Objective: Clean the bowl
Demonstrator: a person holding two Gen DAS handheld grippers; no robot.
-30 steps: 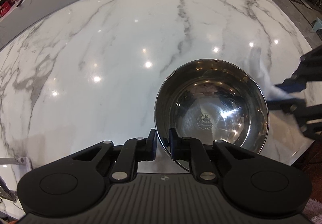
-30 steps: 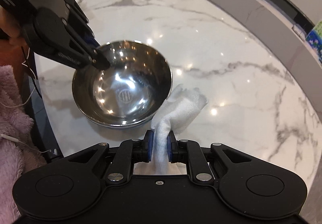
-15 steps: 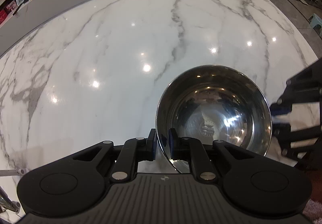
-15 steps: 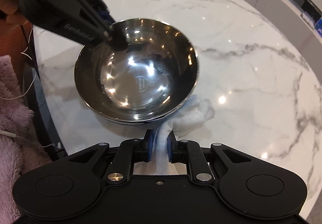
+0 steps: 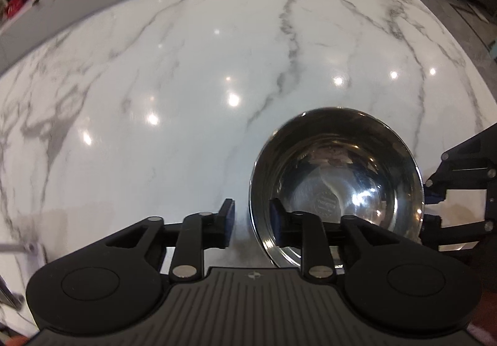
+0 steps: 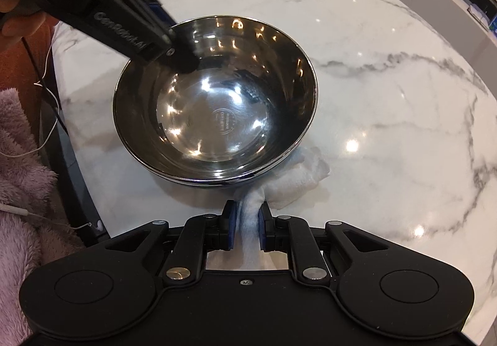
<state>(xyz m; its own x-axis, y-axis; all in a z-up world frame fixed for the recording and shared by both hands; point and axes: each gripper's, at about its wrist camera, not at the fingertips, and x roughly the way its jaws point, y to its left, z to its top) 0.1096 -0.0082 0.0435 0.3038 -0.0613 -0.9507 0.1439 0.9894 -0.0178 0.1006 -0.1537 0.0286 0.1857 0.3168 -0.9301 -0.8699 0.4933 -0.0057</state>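
Steel bowl (image 6: 214, 109) stands upright on the marble table (image 6: 388, 35), near its edge. Left gripper (image 5: 251, 215) straddles the bowl's rim; its jaws have just been opening, pads now clear of the metal. Right gripper (image 6: 247, 217) pinches a white cloth (image 6: 292, 182), which lies against the bowl's outer wall, partly tucked beneath it. Judged nearer for wiping: the right. Left gripper reads "GenRobot.AI"; the stamp in the bowl's floor is illegible.

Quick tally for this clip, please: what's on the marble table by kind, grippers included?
Steel bowl: 1
White cloth: 1
Left gripper, its jaws just opened off the bowl's rim: 1
Right gripper, shut on the cloth: 1
Total: 4
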